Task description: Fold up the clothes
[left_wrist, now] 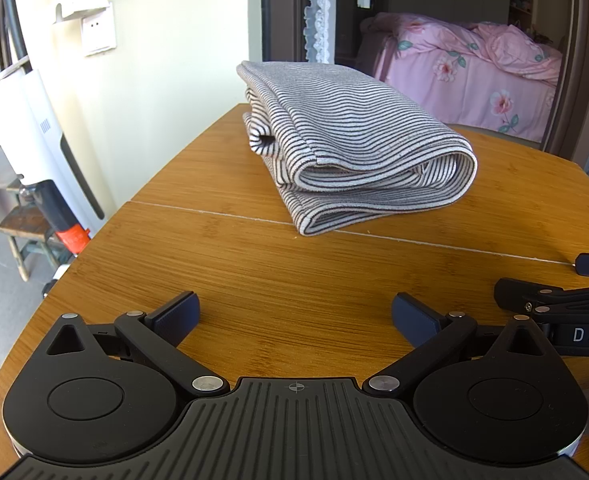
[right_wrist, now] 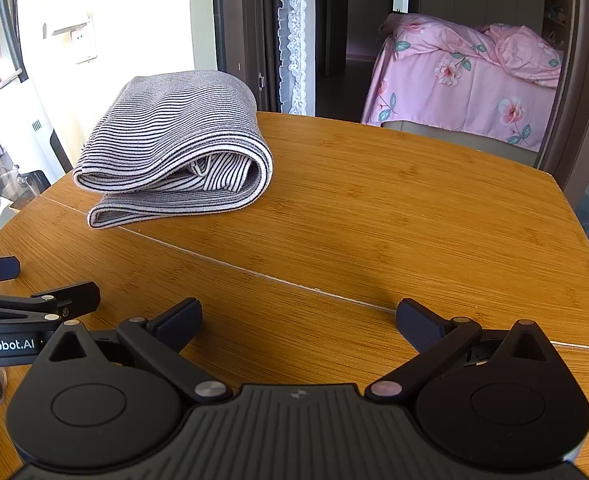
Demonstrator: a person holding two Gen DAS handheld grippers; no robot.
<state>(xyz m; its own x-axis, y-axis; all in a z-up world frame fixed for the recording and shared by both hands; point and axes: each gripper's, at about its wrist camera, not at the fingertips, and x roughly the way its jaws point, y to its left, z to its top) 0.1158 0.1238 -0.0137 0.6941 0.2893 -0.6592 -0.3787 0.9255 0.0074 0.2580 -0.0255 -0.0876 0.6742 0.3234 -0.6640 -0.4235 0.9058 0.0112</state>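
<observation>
A grey and white striped garment point(left_wrist: 350, 144) lies folded into a thick bundle on the wooden table point(left_wrist: 254, 280), well ahead of both grippers. From the right wrist view the same garment point(right_wrist: 174, 148) sits at the far left of the table point(right_wrist: 414, 220). My left gripper point(left_wrist: 295, 318) is open just above the table's near part, with nothing between its fingers. My right gripper point(right_wrist: 299, 322) is open too, and holds nothing. Each gripper shows at the edge of the other's view: the right gripper point(left_wrist: 554, 284), the left gripper point(right_wrist: 34, 284).
A seam point(left_wrist: 434, 244) runs across the tabletop in front of the garment. Beyond the table a doorway shows a bed with a pink floral cover point(left_wrist: 466, 68). A white appliance point(left_wrist: 34, 132) and a low stool point(left_wrist: 22, 228) stand left of the table.
</observation>
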